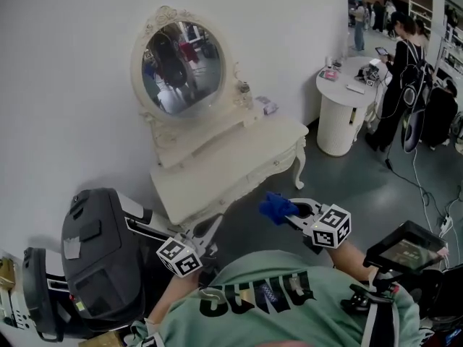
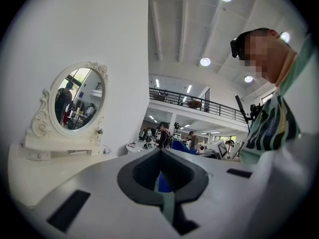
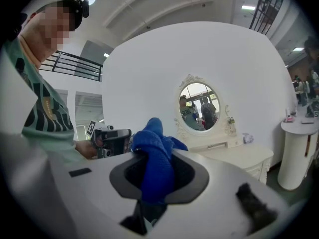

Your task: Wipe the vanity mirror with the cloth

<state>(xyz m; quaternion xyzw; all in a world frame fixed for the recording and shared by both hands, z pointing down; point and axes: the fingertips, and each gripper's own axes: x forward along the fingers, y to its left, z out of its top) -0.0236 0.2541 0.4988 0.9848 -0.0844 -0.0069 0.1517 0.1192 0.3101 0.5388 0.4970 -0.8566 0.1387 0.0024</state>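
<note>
A cream-white carved wooden bench (image 1: 239, 161) with curved legs stands on the grey floor (image 1: 362, 194), backed against the white wall. Along its rear runs a low raised shelf (image 1: 199, 137), which carries the oval vanity mirror in an ornate cream frame (image 1: 181, 67). A small pale box (image 1: 268, 107) lies at the back right corner. Farther right, a round white pedestal bench (image 1: 343, 125) holds a pink item (image 1: 331, 74) and a flat pale object (image 1: 354, 88).

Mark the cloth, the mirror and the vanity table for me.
blue cloth (image 3: 153, 153): right gripper view, middle of the bunched fold.
vanity mirror (image 1: 182, 67): head view, centre of the glass.
vanity table (image 1: 231, 161): head view, bare tabletop.
</note>
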